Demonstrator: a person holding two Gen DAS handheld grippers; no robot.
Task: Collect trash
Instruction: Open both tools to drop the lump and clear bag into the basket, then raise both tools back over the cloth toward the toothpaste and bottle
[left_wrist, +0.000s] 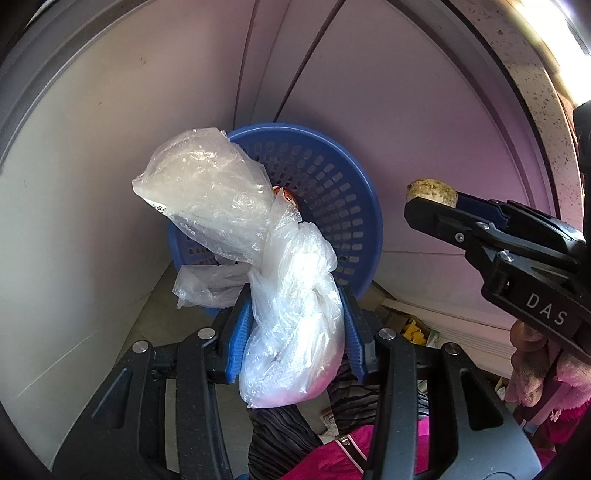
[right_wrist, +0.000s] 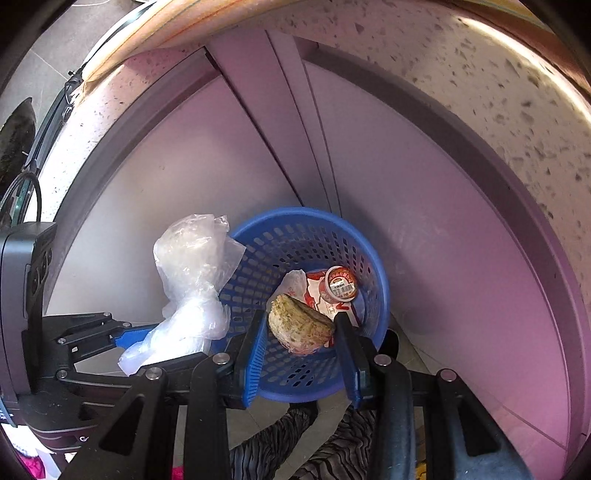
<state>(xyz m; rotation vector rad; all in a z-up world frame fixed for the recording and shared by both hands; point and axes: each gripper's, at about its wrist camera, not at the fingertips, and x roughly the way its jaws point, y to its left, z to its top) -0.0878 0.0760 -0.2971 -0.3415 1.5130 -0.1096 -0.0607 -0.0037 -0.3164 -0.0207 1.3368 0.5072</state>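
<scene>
The plastic bag (left_wrist: 236, 206) hides most of the blue basket (left_wrist: 332, 177) floor; label print unreadable

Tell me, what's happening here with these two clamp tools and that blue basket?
A person is collecting trash with a handheld gripper in each hand. The left gripper is clamped on a crumpled clear plastic bag, and the right gripper is squeezing a beige speckled chunk of food. Both are held over a blue perforated plastic basket, which already contains a red-and-white labelled cup and a wrapper.

Black right gripper (left_wrist: 417, 201) with blue pads, silver screws, white "DAS" lettering.
</scene>
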